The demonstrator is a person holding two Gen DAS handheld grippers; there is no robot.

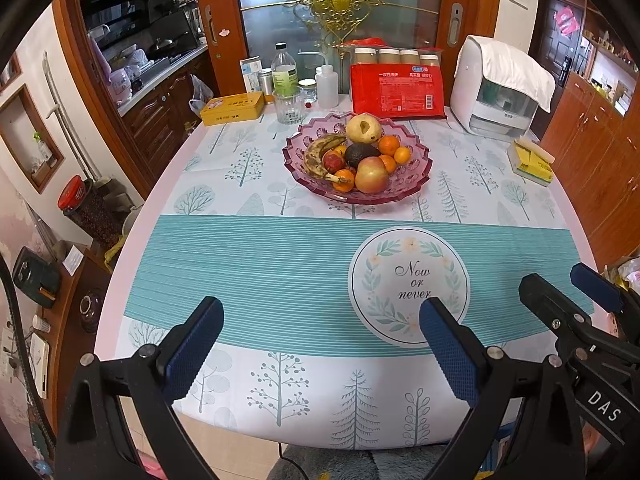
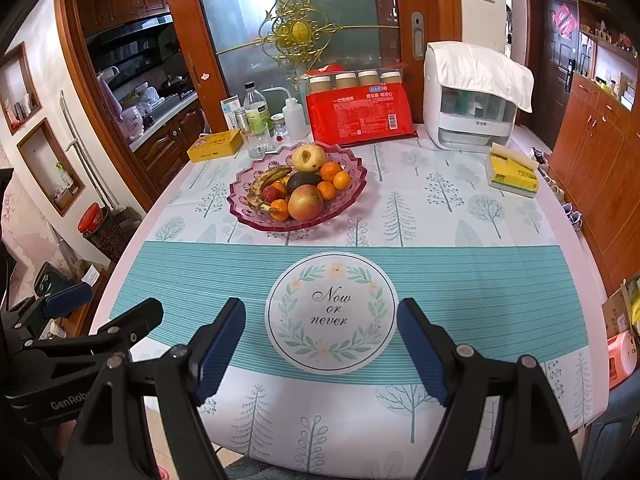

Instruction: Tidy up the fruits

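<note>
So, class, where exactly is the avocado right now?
The avocado lies in the middle of the pink fruit bowl, at the table's far centre, between the spotted banana and the oranges.

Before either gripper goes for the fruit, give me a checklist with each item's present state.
1. Left gripper open and empty: ok, nothing lies between the pads.
2. Right gripper open and empty: ok.
3. Fruit in reach of view: ok, banana, avocado, apple, pear and oranges all sit in the pink bowl.
4. Path to the bowl: ok, only bare tablecloth lies between the grippers and it.
5. Breakables near the bowl: not ok, a glass stands close behind its rim.
6. Where the fruit should go: cannot tell, no second dish shows.
</note>
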